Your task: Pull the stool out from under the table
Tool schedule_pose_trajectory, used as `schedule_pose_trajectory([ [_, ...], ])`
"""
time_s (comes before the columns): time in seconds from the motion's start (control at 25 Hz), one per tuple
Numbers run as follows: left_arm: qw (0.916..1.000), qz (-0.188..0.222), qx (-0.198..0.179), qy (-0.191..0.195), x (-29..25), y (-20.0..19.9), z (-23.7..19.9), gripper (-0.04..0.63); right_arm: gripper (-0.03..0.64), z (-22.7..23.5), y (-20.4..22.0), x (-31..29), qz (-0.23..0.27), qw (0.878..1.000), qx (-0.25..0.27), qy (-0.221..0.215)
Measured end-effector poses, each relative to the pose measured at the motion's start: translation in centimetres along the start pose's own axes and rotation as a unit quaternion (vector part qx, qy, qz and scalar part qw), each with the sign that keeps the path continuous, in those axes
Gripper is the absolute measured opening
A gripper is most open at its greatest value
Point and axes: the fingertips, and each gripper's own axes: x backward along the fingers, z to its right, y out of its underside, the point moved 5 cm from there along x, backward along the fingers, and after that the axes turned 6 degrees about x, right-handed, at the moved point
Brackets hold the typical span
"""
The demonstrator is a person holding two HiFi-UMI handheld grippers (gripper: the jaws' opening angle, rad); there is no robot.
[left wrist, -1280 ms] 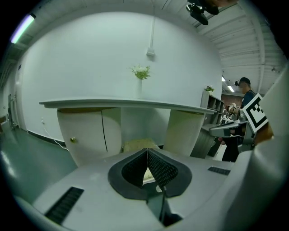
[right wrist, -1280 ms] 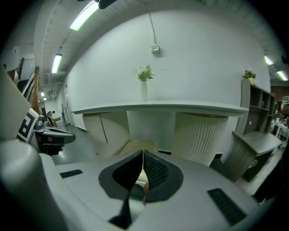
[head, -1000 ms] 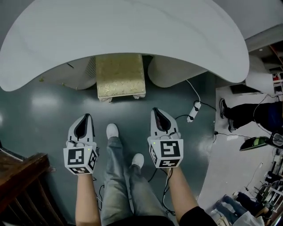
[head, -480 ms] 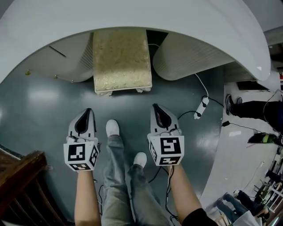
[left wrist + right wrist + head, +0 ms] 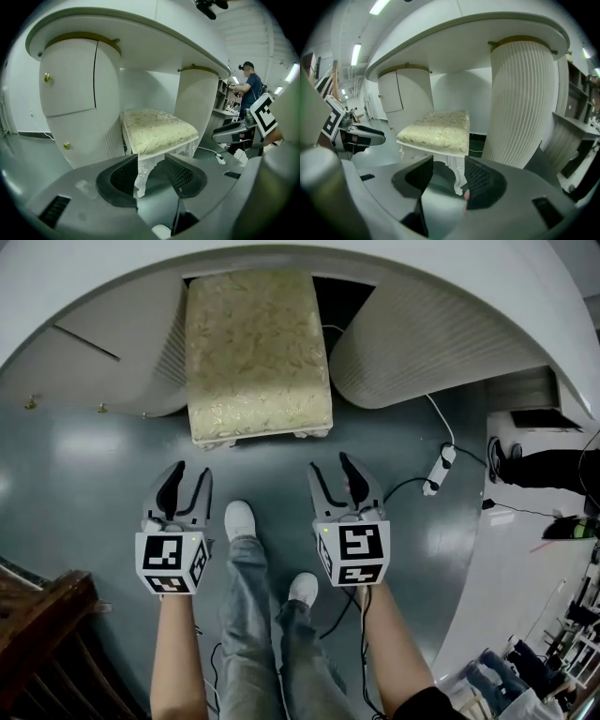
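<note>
The stool (image 5: 258, 352) stands in the knee gap under the white surface (image 5: 422, 268), between a smooth cabinet pedestal (image 5: 112, 362) on the left and a fluted pedestal (image 5: 422, 352) on the right. There is a narrow gap on each flank. Its cream-gold cushion is rectangular. The long axis runs from the person straight into the recess, and a short edge with two carved white legs faces the person.

In front of that edge lies open grey floor (image 5: 84, 456), with only the person's white shoes (image 5: 239, 518) on it. A power strip (image 5: 439, 470) and its cable lie on the floor to the right, near the fluted pedestal. Dark wooden furniture (image 5: 37, 615) closes the near left corner.

Both tools hover short of the stool, apart from it. The left tool (image 5: 190, 474) has just been opening; its jaws stand partly apart and grip nothing, with the stool's near left leg seen beyond the gap. The right tool (image 5: 333, 468) has also just been opening, somewhat wider, and is empty, with the near right leg framed beyond its gap.
</note>
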Motion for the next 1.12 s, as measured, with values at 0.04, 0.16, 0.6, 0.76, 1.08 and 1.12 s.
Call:
schedule_pose_trajectory([
  [0.04,1.0000,-0.005,-0.002,0.003,-0.6,0.3,-0.2,0.164,0.273,-0.1,0.4,-0.6,-0.004,1.000,0.003,-0.003],
  [0.16,0.9997,-0.016,-0.019,-0.002,-2.6,1.2,-1.0,0.216,0.301,-0.2,1.4,-2.5,-0.011,1.000,0.003,-0.008],
  [0.6,0.9969,-0.050,-0.060,-0.001,-9.1,2.9,-2.8,0.308,0.331,0.9,3.7,-7.8,-0.027,0.999,0.021,-0.009],
  [0.76,0.9960,-0.062,-0.064,0.007,-10.1,3.4,-3.1,0.308,0.333,1.1,3.9,-9.2,-0.031,0.999,0.036,-0.015],
  [1.08,0.9945,-0.057,-0.077,0.041,-10.7,3.5,-3.1,0.308,0.336,1.2,3.5,-10.9,-0.032,0.997,0.070,-0.022],
  [1.12,0.9943,-0.058,-0.077,0.046,-10.8,3.5,-3.1,0.308,0.336,1.3,3.5,-11.0,-0.033,0.997,0.071,-0.022],
])
